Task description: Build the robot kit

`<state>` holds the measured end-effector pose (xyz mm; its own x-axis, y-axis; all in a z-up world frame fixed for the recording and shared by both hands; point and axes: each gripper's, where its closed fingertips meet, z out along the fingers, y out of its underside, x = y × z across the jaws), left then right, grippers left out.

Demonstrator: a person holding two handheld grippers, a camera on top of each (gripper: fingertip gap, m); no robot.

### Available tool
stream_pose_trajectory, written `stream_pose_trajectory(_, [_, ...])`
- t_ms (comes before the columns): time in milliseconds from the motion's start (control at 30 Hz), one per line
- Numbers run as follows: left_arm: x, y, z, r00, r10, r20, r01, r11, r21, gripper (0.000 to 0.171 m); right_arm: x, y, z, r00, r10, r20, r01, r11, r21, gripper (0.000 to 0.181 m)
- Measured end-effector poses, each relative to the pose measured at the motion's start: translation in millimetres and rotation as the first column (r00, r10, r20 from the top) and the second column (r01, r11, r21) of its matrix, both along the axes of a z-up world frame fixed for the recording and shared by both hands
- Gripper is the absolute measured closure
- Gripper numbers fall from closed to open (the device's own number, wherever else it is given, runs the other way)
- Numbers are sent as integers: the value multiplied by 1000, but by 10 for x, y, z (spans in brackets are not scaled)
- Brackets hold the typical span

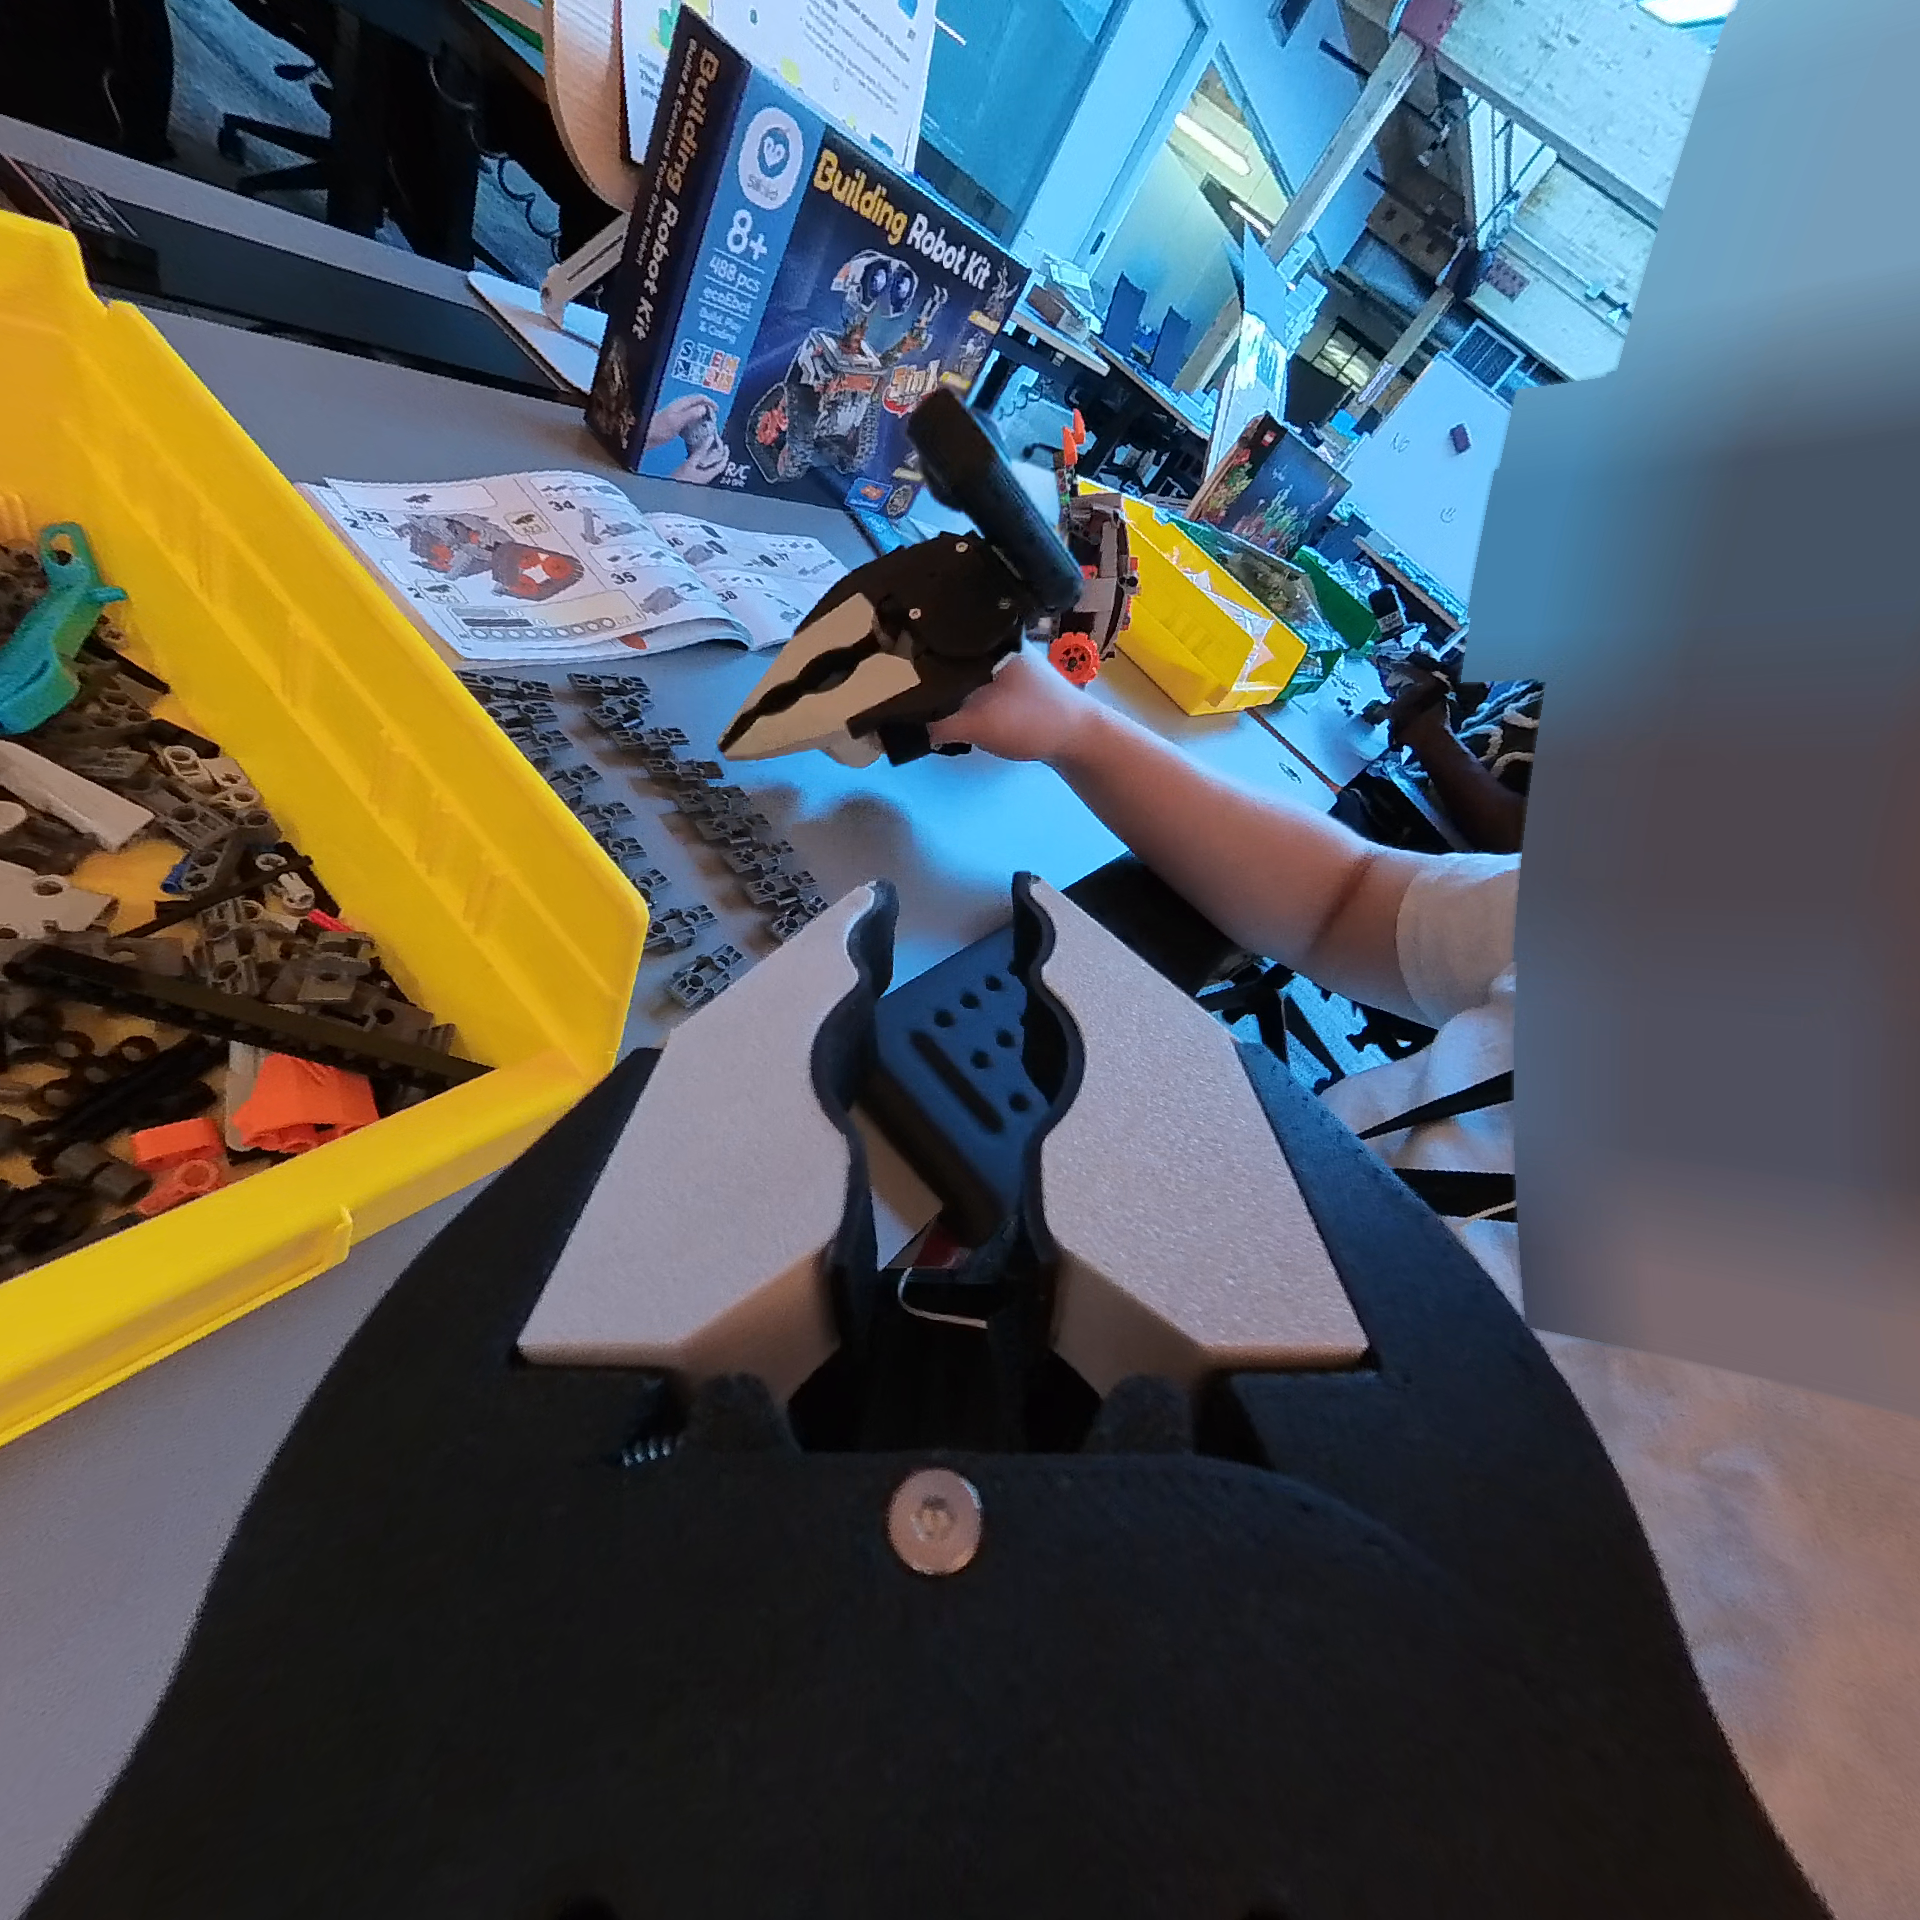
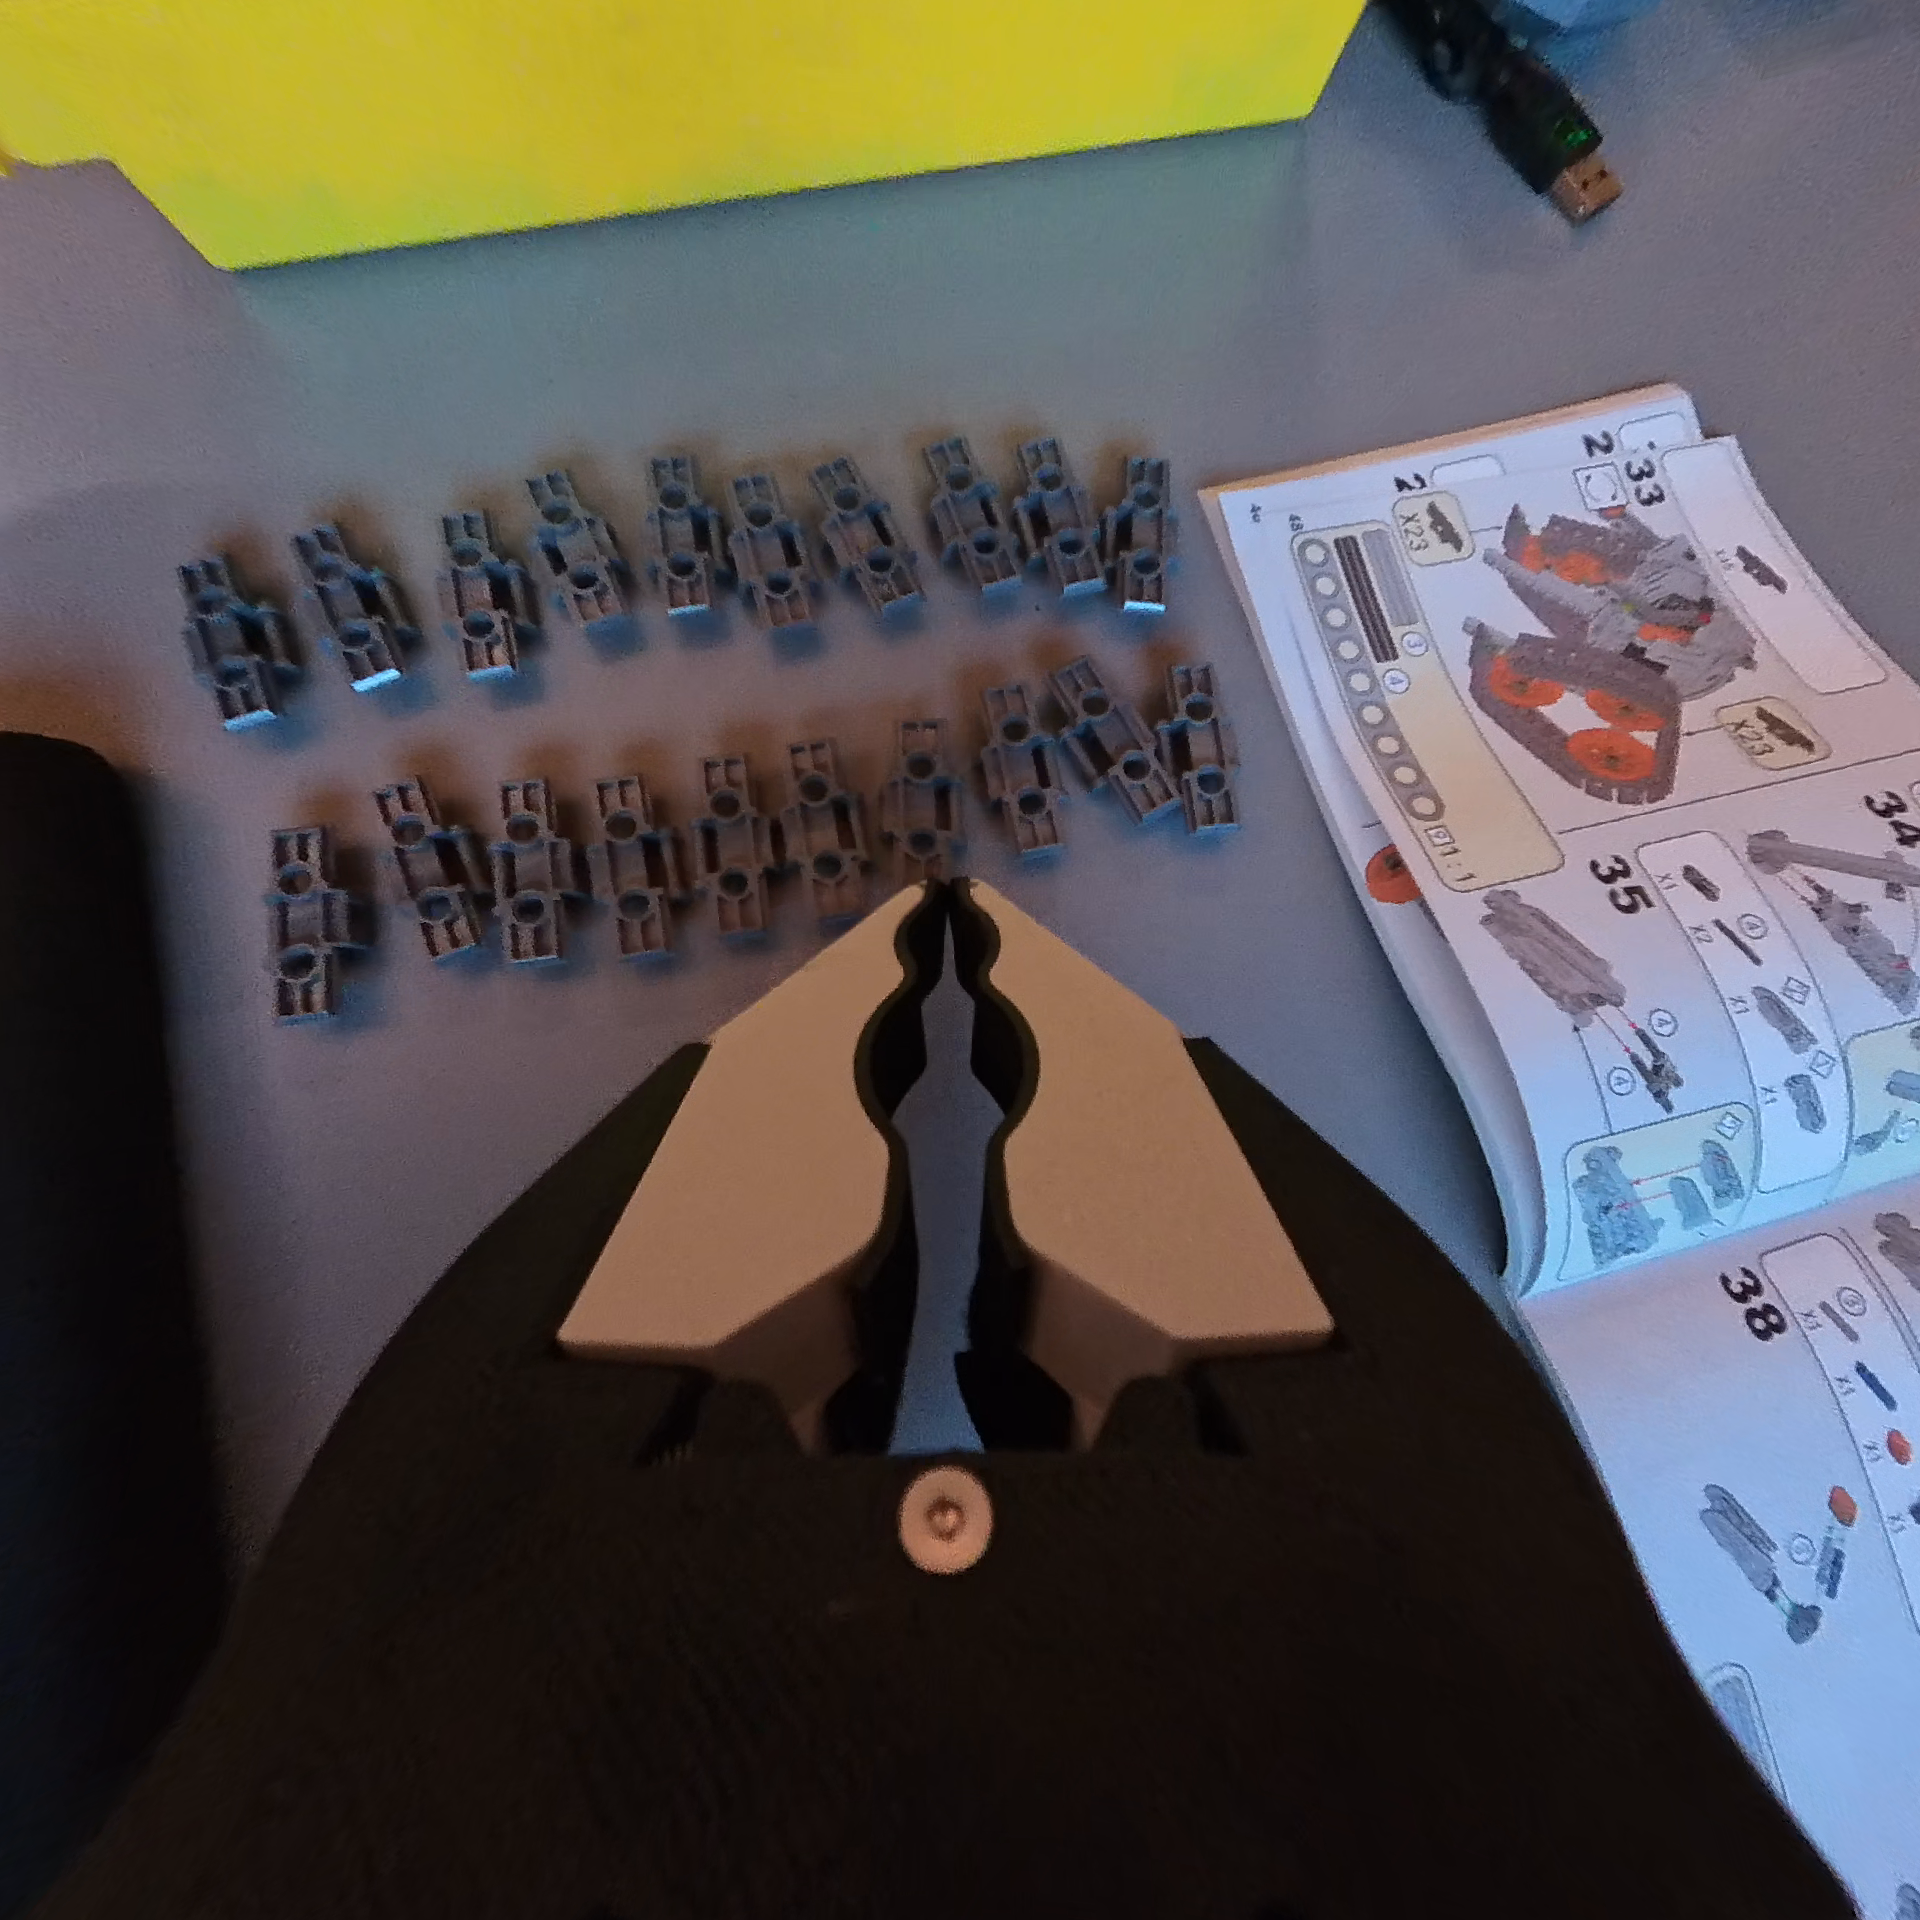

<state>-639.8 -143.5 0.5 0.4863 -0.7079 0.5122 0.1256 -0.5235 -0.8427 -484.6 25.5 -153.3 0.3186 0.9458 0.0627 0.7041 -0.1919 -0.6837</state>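
Note:
My left gripper (image 1: 951, 899) is shut on a black block with round holes (image 1: 961, 1060), held above the table's near edge beside the yellow bin (image 1: 436, 748). My right gripper (image 2: 951, 888) is shut and empty. Its tips sit right at the near end of one grey track link (image 2: 920, 800) in the nearer of two rows of links (image 2: 675, 582). I cannot tell if they touch it. In the left wrist view the right gripper (image 1: 743, 740) is held by a hand above the same rows (image 1: 675, 790).
The bin holds several loose grey, black and orange parts (image 1: 187, 987); its wall (image 2: 727, 104) lies beyond the rows. An open instruction booklet (image 2: 1558, 831) lies right of the links. A kit box (image 1: 790, 312) stands behind. A USB plug (image 2: 1569, 166) lies far right. One gripper's finger ends stand about 30 cm off the other's. My right tips are roughly 25 cm from the USB plug (image 2: 1569, 166).

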Motion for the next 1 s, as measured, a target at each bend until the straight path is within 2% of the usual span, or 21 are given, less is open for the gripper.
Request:
stream_pose_trajectory(200, [-15, 21, -7, 1000, 9, 0, -9, 1000, 1, 151, -57, 152, 137, 999, -28, -36, 29, 999, 33, 181])
stream_pose_trajectory(333, [0, 16, -18, 1000, 0, 0, 0, 1000, -6, 151, -25, 256, 29, 999, -51, -3, 51, 999, -4, 181])
stream_pose_trajectory(467, [-15, 24, -16, 1000, 11, -8, -11, 1000, 4, 151, -87, 351, 145, 997, -58, -46, 59, 998, 26, 181])
stream_pose_trajectory(600, [-24, 35, -39, 1000, 9, -4, -9, 1000, -9, 150, -58, 447, -3, 997, -78, 24, 77, 997, 22, 181])
stream_pose_trajectory(700, [-55, 48, -29, 1000, 24, -7, -24, 1000, 3, 151, -67, 633, 182, 990, -139, -15, 139, 985, 98, 181])
stream_pose_trajectory(767, [-77, 77, -29, 999, 34, 6, -34, 999, 2, 151, -46, 733, 223, 982, -185, -26, 186, 980, 64, 181])
stream_pose_trajectory(833, [-80, 91, -43, 999, 31, 20, -30, 999, -14, 151, -78, 632, 282, 981, -191, -39, 190, 981, -32, 181])
stream_pose_trajectory(867, [-91, 94, -38, 999, 35, 19, -35, 999, -8, 151, -164, 502, 424, 983, -153, -99, 150, 988, -39, 181])
stream_pose_trajectory(933, [-186, 139, -12, 996, 89, -10, -89, 995, 41, 152, -254, 228, 693, 983, -60, -172, 69, 997, 42, 181])
stream_pose_trajectory(1000, [-383, 265, -31, 975, 193, -107, -179, 976, 122, 152, -189, 48, 731, 990, -17, -139, 36, 990, 135, 179])
